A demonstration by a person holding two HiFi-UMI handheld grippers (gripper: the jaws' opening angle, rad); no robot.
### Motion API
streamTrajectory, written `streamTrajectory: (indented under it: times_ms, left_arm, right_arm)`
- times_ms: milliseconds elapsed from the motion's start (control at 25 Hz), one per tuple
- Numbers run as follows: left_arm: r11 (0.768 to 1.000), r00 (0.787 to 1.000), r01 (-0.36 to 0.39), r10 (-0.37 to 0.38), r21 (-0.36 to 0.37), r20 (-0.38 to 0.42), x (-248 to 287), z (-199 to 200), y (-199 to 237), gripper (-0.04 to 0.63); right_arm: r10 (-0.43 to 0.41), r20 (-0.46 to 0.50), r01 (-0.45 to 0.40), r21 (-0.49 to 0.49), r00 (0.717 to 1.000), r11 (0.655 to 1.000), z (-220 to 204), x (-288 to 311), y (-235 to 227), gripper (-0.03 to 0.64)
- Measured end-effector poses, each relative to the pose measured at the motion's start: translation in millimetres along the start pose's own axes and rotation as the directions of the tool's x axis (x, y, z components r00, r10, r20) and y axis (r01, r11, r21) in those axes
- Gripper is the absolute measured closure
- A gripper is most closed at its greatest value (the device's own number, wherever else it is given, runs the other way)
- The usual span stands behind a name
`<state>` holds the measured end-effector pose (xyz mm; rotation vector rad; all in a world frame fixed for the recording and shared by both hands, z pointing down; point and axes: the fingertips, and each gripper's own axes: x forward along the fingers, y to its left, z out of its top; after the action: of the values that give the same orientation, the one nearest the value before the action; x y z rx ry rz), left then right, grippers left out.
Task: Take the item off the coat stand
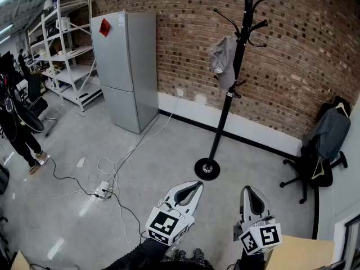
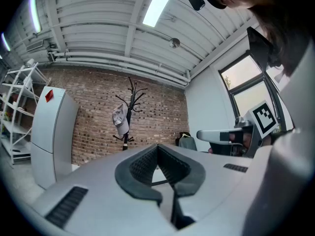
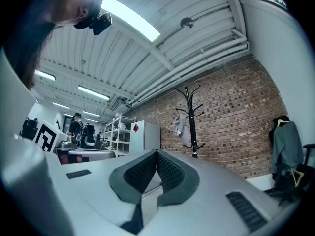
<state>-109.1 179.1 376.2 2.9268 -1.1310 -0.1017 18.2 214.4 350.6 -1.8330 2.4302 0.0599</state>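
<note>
A black coat stand (image 1: 235,72) stands on a round base before the brick wall. A grey cap (image 1: 223,57) hangs from one of its hooks, about halfway up. My left gripper (image 1: 196,184) and right gripper (image 1: 249,190) are low in the head view, well short of the stand, both shut with nothing between the jaws. In the left gripper view the cap (image 2: 119,120) hangs on the stand (image 2: 129,113) far beyond the closed tips (image 2: 157,146). In the right gripper view, cap (image 3: 180,127) and stand (image 3: 191,123) are above the closed tips (image 3: 157,152).
A grey fridge (image 1: 125,66) stands left of the stand, with white shelves (image 1: 67,49) further left. Cables and a power strip (image 1: 102,193) lie on the floor. An office chair with a jacket (image 1: 325,151) is at right. A person (image 1: 14,122) stands far left. A wooden tabletop corner (image 1: 301,255) is bottom right.
</note>
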Motion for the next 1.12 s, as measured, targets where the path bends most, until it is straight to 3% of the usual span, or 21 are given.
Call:
streamTrajectory:
  times_ms: [680,880,1120]
  left_arm:
    - [0.998,0.998,0.063,-0.063,-0.028,-0.008,26,-7,48,0.588]
    - [0.998,0.999,0.04,-0.04,-0.047,-0.01,47,-15,59,0.588]
    - [0.999,1.0,-0.016,0.015,-0.036,-0.014,77,-15,72,0.588]
  right_arm:
    - [-0.055,-0.01,0.055,-0.024,0.998,0.998,-3,46,2,0.607]
    - [-0.07,-0.004,0.07,-0.035,0.998,0.997,-7,63,-18,0.607]
    - [-0.024,-0.004,0.024,-0.054,1.0,0.998,-5,93,-43,0.607]
